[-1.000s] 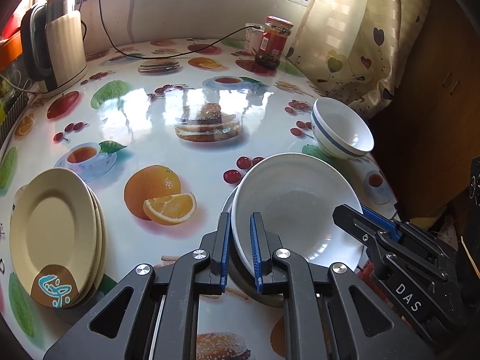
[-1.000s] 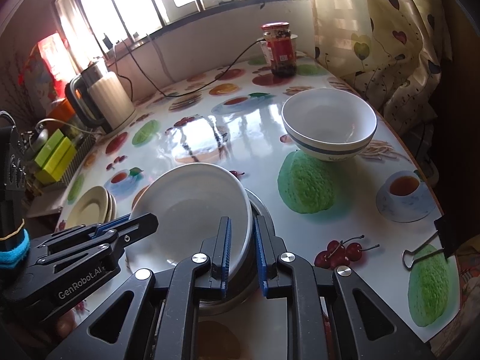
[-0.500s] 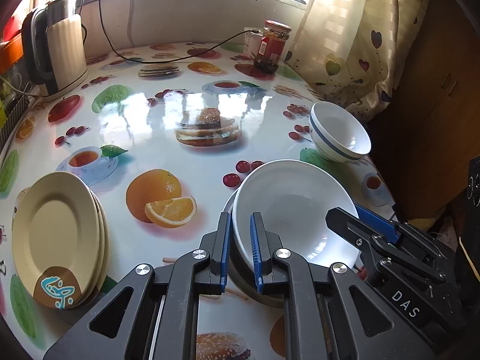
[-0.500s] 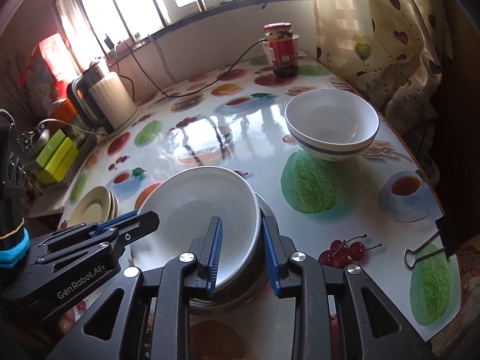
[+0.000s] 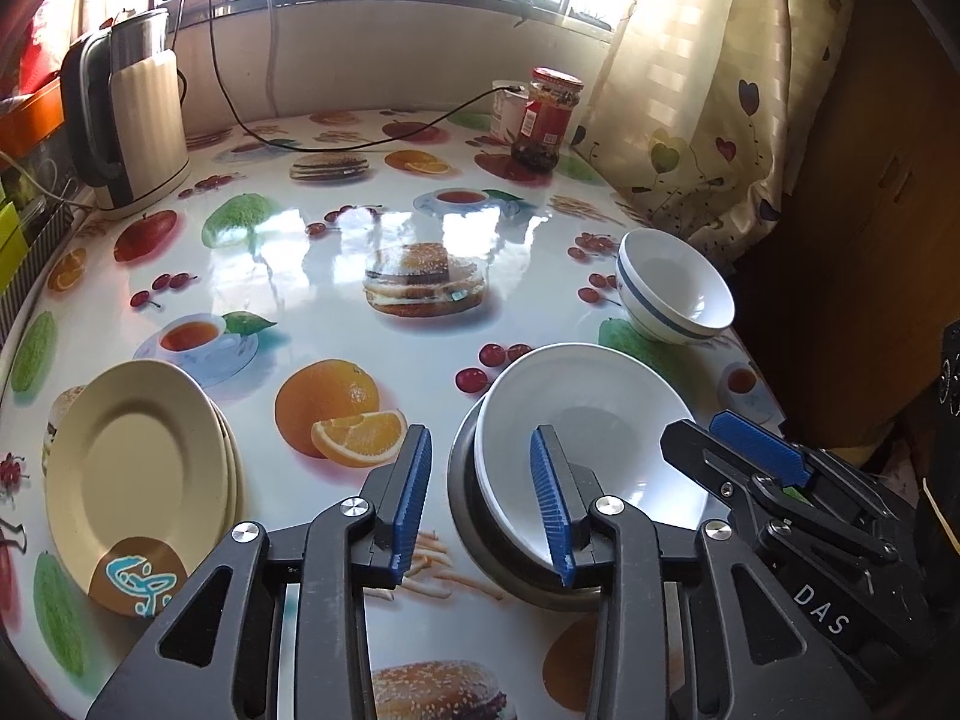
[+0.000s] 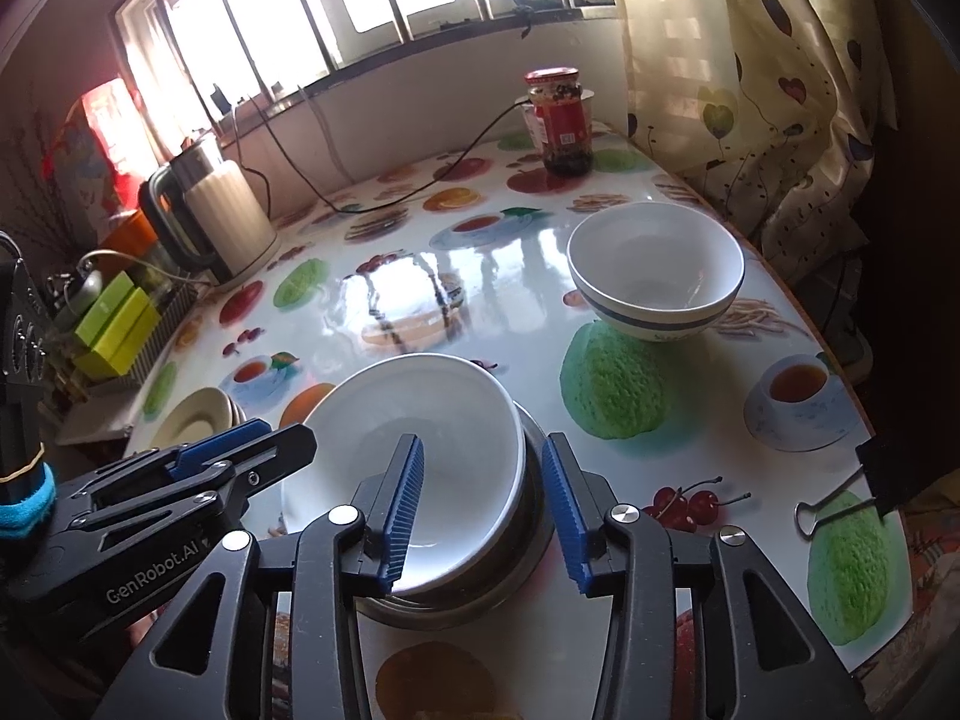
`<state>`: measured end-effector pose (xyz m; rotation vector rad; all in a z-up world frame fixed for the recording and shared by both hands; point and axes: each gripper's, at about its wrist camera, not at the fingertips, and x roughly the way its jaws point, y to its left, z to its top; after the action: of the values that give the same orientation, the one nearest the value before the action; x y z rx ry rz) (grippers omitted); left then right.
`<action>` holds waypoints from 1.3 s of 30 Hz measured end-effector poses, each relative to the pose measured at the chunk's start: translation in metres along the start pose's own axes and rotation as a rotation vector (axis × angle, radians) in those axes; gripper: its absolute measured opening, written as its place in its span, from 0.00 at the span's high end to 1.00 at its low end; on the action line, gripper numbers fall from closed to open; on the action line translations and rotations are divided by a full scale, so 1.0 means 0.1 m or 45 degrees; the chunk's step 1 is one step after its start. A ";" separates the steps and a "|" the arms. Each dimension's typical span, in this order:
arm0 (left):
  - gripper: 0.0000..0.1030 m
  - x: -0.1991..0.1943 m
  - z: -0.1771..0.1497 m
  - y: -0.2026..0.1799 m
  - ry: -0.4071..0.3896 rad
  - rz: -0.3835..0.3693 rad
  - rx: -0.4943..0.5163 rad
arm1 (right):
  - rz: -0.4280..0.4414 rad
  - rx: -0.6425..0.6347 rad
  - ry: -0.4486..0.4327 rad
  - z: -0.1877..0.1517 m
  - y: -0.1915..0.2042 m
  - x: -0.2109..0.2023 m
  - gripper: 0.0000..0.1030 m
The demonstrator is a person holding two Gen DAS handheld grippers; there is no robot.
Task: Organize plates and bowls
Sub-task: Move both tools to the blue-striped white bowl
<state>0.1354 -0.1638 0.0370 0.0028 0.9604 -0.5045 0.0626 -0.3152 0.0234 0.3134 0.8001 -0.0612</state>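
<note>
A large white bowl (image 5: 600,420) rests inside a steel bowl (image 5: 462,480) near the table's front edge; both also show in the right wrist view, the white bowl (image 6: 420,438) and the steel bowl (image 6: 534,516). My left gripper (image 5: 483,498) is open, its jaws astride the bowls' left rim. My right gripper (image 6: 486,516) is open, astride their right rim. A white bowl with a blue band (image 5: 675,291) (image 6: 654,276) stands apart to the right. A stack of cream plates (image 5: 132,474) (image 6: 192,420) lies at the left.
An electric kettle (image 5: 141,114) stands at the back left with its cord across the table. A red-lidded jar (image 5: 549,120) stands at the back right by the curtain. A binder clip (image 6: 834,498) lies at the right edge. Green boxes (image 6: 114,324) sit at the left.
Both grippers have opened and let go of the white bowl's rim. The bowl has dropped level into the steel bowl. The right gripper opened first, then the left.
</note>
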 end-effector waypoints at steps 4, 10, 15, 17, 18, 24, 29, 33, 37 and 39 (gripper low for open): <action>0.65 -0.07 0.00 -0.02 -0.021 -0.003 0.007 | -0.006 -0.004 -0.019 0.01 0.01 -0.07 0.58; 0.65 -0.20 -0.01 -0.06 -0.050 -0.016 0.024 | -0.021 0.013 -0.056 0.01 -0.01 -0.21 0.57; 0.65 -0.28 0.00 -0.14 -0.075 -0.035 0.046 | -0.036 0.013 -0.090 0.02 -0.01 -0.34 0.55; 0.65 -0.31 0.00 -0.18 -0.086 -0.034 0.069 | -0.050 0.018 -0.107 0.02 -0.03 -0.40 0.54; 0.65 -0.32 0.00 -0.20 -0.088 -0.035 0.074 | -0.055 0.020 -0.114 0.02 -0.03 -0.43 0.54; 0.65 -0.32 0.05 -0.31 -0.108 -0.030 0.107 | -0.094 0.024 -0.155 0.05 -0.08 -0.56 0.53; 0.65 -0.29 0.13 -0.43 -0.125 -0.011 0.154 | -0.119 0.030 -0.175 0.09 -0.15 -0.61 0.52; 0.65 -0.22 0.22 -0.52 -0.124 0.004 0.191 | -0.123 0.056 -0.180 0.16 -0.27 -0.57 0.52; 0.65 -0.14 0.32 -0.57 -0.127 -0.003 0.188 | -0.127 0.083 -0.173 0.26 -0.41 -0.49 0.52; 0.65 -0.09 0.38 -0.60 -0.132 -0.017 0.192 | -0.130 0.090 -0.173 0.31 -0.46 -0.45 0.52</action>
<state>0.1361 -0.2215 0.0797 0.1050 0.8202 -0.5831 0.0452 -0.3717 0.0641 0.3318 0.6797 -0.2046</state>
